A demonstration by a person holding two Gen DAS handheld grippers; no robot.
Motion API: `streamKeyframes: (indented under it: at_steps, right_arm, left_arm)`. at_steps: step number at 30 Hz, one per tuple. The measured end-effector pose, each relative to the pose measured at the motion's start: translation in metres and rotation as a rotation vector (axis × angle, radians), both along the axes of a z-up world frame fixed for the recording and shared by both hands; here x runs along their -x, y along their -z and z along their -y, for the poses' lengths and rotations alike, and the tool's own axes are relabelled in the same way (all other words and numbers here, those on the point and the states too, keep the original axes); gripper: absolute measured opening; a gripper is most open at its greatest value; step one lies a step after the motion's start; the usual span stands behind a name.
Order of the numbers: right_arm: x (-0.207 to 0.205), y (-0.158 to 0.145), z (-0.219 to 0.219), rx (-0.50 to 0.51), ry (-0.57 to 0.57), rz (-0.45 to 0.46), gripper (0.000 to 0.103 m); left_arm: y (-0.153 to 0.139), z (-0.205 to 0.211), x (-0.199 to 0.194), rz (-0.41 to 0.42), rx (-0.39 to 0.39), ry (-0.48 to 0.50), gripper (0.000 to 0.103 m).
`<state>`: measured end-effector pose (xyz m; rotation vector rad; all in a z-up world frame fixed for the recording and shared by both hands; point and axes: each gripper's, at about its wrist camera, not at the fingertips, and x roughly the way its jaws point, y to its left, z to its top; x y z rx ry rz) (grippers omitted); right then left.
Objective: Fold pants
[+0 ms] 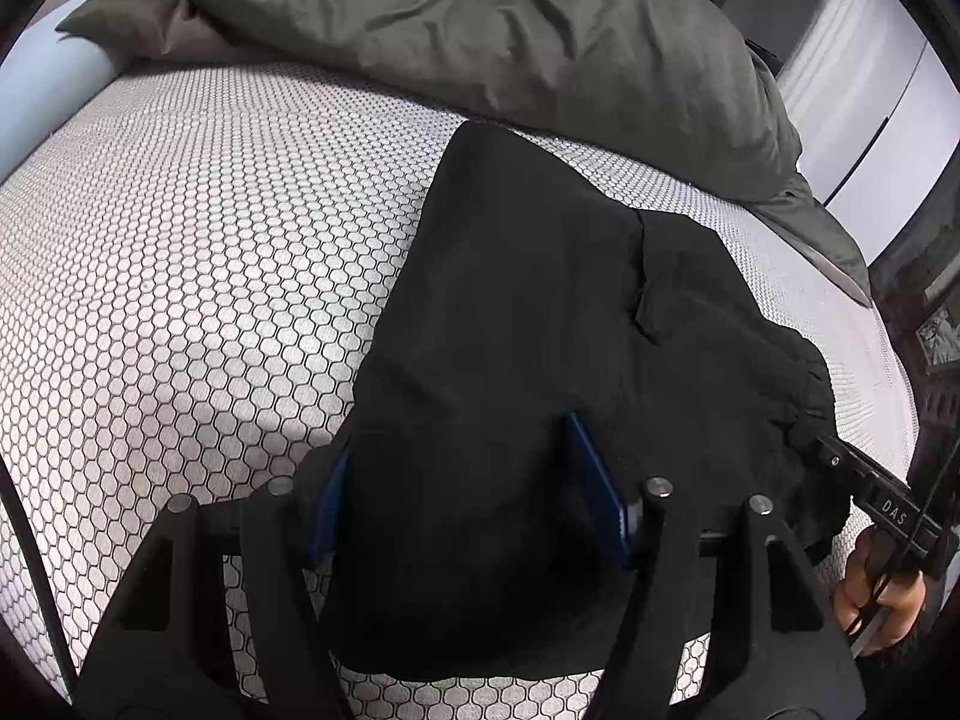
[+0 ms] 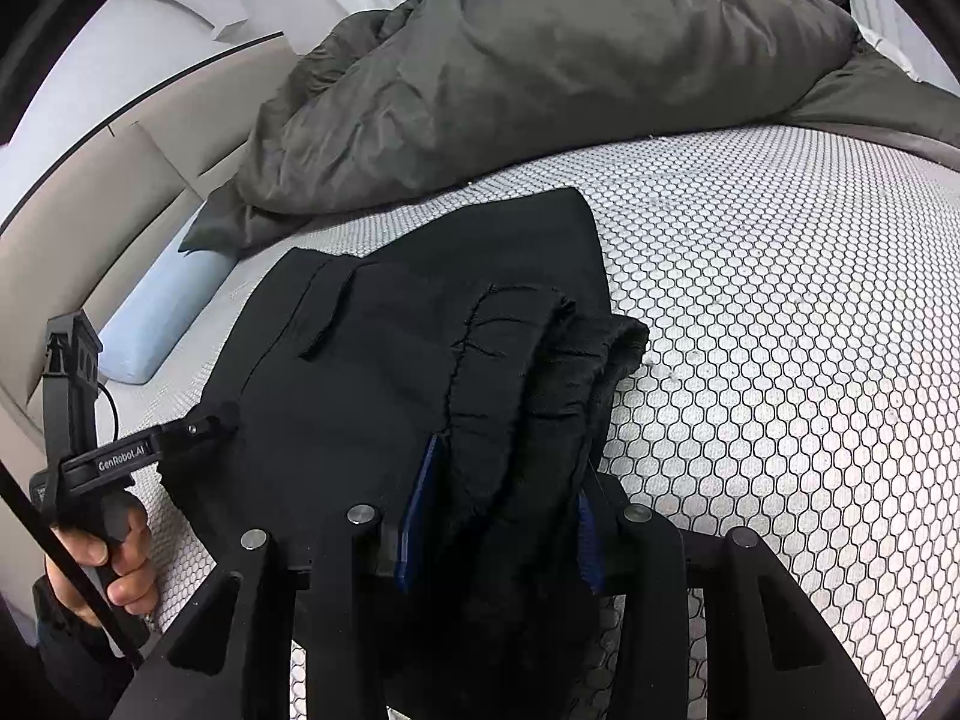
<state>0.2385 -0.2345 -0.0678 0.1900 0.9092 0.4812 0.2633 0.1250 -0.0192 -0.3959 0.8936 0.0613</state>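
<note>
Left wrist view shows the black pants lying on the bed, filling the centre and lower right of the frame, with the near edge of the cloth drawn up between the blue-padded fingers of the left gripper. These stand fairly wide with a thick bundle of fabric filling the gap, so the left gripper seems to have hold of the pants. Right wrist view has the right gripper closed narrower on a bunched, gathered roll of cloth, the hemmed or waistband end, at lower centre. Each view shows the other gripper and the person's hand at its lower outer edge, biting the same near edge. Judging by this, a fold is in hand: both ends of the near edge are lifted, ready to be carried over the flat part toward the grey duvet at the top. That move calls for both hands travelling together, keeping the edge taut and level. The pants look soft, matte, already doubled, with a flap pocket showing.
</note>
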Motion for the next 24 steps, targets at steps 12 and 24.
streamKeyframes:
  at_steps: [12,24]
  right_arm:
    - [0.062,-0.031,0.019,0.0,-0.019,0.121,0.071]
    - [0.067,-0.002,-0.056,0.236,-0.166,0.139,0.005]
  left_arm:
    - [-0.019,0.022,0.086,0.099,-0.268,0.008,0.077]
    - [0.009,0.028,0.061,0.017,-0.262,0.036,0.088]
